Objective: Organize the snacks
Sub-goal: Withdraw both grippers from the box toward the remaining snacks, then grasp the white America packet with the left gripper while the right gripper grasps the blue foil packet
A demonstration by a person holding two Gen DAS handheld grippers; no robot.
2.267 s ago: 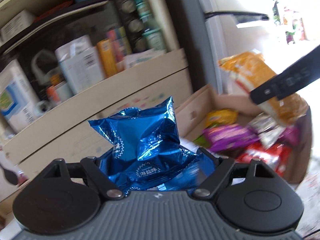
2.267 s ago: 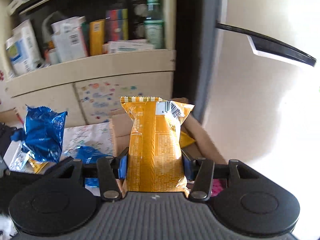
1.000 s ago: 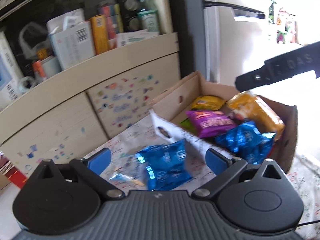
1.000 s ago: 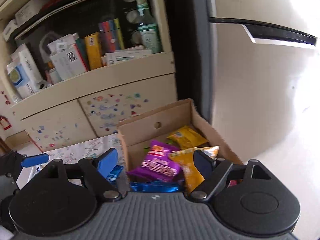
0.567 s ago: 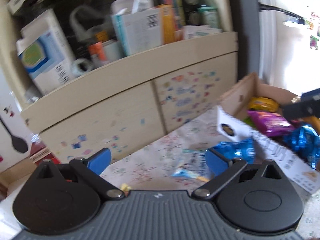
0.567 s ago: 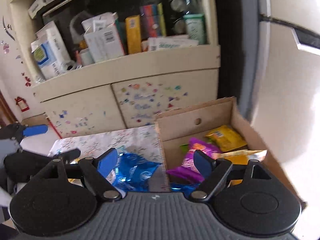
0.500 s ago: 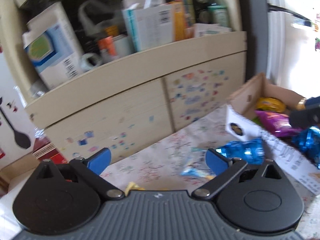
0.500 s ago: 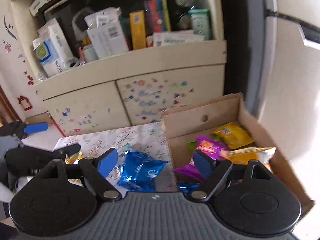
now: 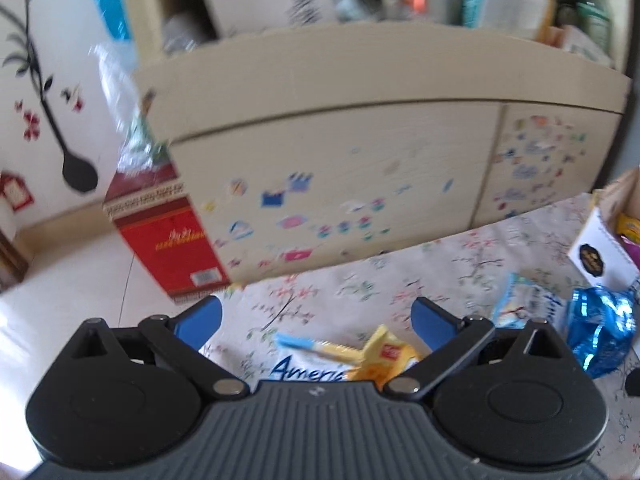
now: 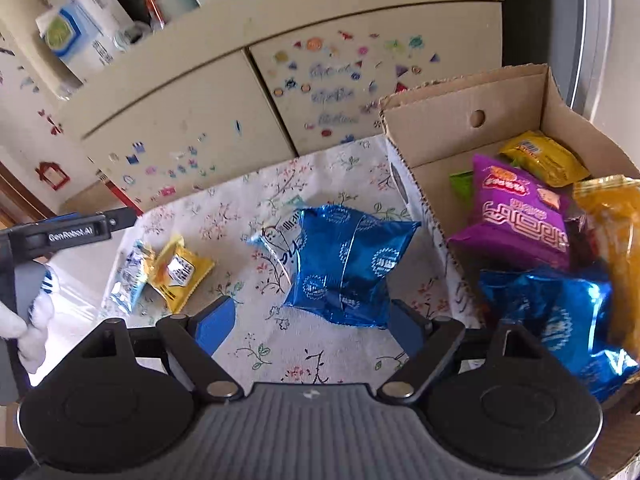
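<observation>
Fingers apart and empty on both grippers: the right gripper (image 10: 308,320) hovers over a blue bag (image 10: 344,264) at frame centre; the left gripper (image 9: 316,316) over yellow packets (image 9: 380,356) low centre; box (image 10: 464,120) at right.

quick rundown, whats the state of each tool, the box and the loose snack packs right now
left tool: open, empty, above the small yellow packet
right tool: open, empty, near the shiny blue foil bag
brown cardboard box: open-topped, holding several packs
shiny blue foil bag: lying on the floral cloth, outside the box
small yellow packet: on the cloth, outside the box
purple snack bag: inside the box
</observation>
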